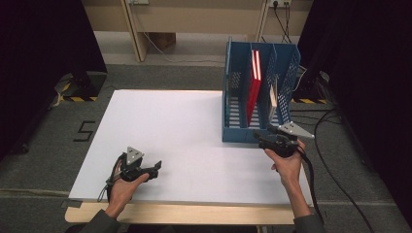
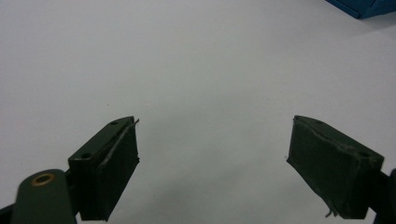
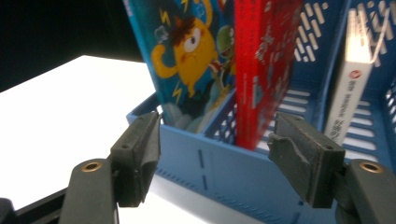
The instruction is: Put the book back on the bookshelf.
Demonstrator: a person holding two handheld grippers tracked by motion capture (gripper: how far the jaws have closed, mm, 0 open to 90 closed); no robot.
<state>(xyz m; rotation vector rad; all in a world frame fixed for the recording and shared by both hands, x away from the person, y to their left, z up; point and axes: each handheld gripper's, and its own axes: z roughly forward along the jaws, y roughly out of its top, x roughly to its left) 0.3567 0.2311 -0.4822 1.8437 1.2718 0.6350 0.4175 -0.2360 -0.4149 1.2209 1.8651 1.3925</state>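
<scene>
A blue slotted file rack [image 1: 234,132] stands at the back right of the white table top [image 1: 165,121]. A red book [image 1: 253,86] and a white book [image 1: 273,94] stand upright in it. In the right gripper view, a book with a cartoon cover [image 3: 191,51] leans left of the red book [image 3: 264,60], and the white book [image 3: 350,88] is in the slot to the right. My right gripper [image 1: 261,141] hovers open just before the rack's front wall [image 3: 224,172], nothing between its pads. My left gripper [image 1: 156,170] rests open at the front left, with only bare table in its gap.
Black curtains flank both sides. Cables [image 1: 335,170] trail over the grey floor to the right of the table. A wooden strip [image 1: 184,213] edges the table's near side. A corner of the rack [image 2: 364,7] shows far off in the left gripper view.
</scene>
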